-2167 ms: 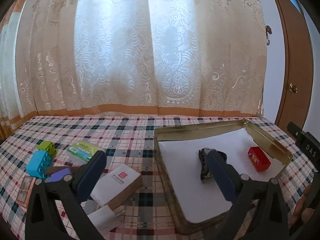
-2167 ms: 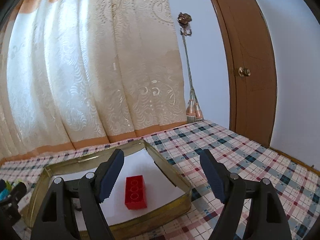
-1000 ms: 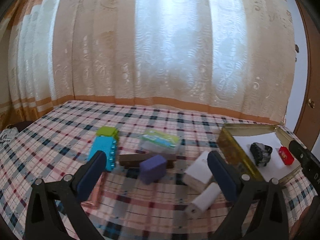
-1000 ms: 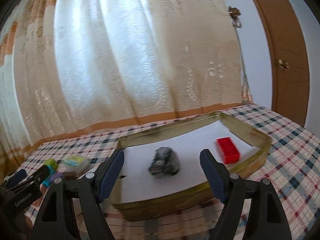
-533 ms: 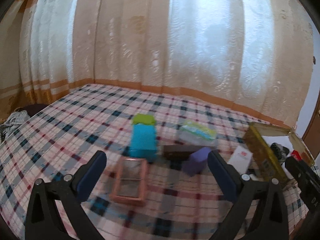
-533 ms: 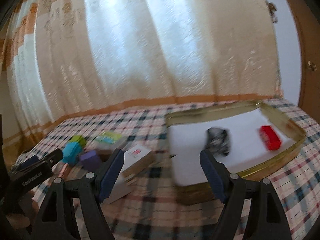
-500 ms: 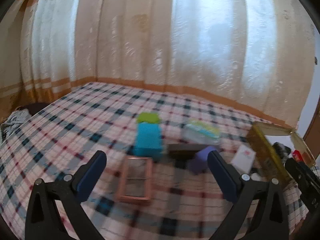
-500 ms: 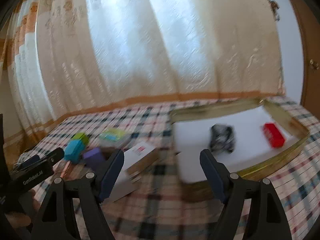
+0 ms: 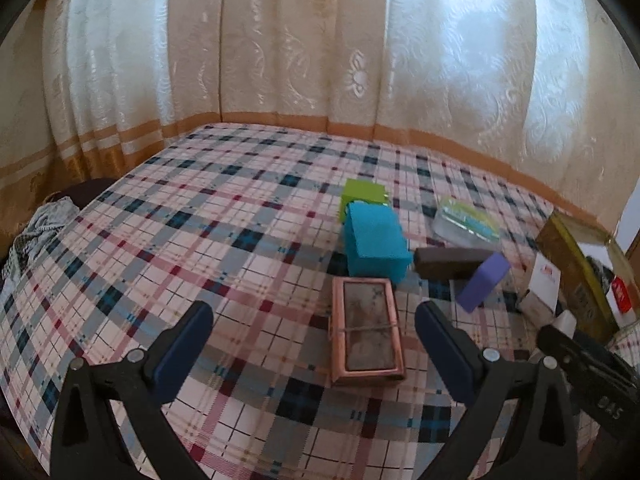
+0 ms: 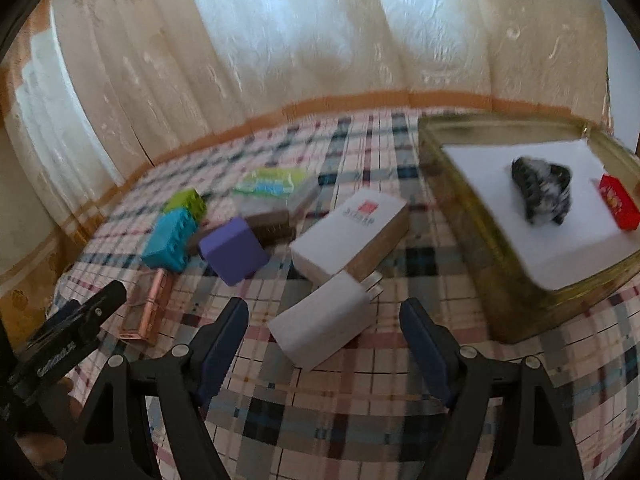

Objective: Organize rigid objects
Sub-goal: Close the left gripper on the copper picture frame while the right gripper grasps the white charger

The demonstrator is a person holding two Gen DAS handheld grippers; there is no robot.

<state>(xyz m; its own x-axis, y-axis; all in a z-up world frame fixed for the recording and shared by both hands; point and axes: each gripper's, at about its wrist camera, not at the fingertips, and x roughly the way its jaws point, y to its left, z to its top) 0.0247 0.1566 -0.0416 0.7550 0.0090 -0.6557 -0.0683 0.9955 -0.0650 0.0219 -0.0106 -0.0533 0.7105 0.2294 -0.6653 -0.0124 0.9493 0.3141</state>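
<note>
1. Left side of the plaid tablecloth: the left gripper hovers with its jaws spread wide and empty, pointed at a copper-framed glass case that lies flat just ahead of the fingers, toward the cloth's near edge.

2. Centre of the cloth: most of the work looks undone. A teal block and a green block touch each other behind the case; a dark brown bar, a purple block and a clear packet with green print crowd just beside them. None of these has reached the tin.

3. Right of centre: a white box with a red mark lies near the tin's left wall, and a white plug adapter lies on its side in front of it, prongs toward the box. The right gripper hangs over the adapter with jaws wide apart, holding nothing. By the look of it, the adapter is the next candidate for pickup.

4. Right edge of the cloth: the gold tin, lined with white paper, holds two items so far, a mottled grey-black hair claw near the middle and a red brick toward its right wall, apart from each other. Much of the liner is still bare.

5. Tally, as a judgement: two pieces stowed, about eight left on the cloth.
</note>
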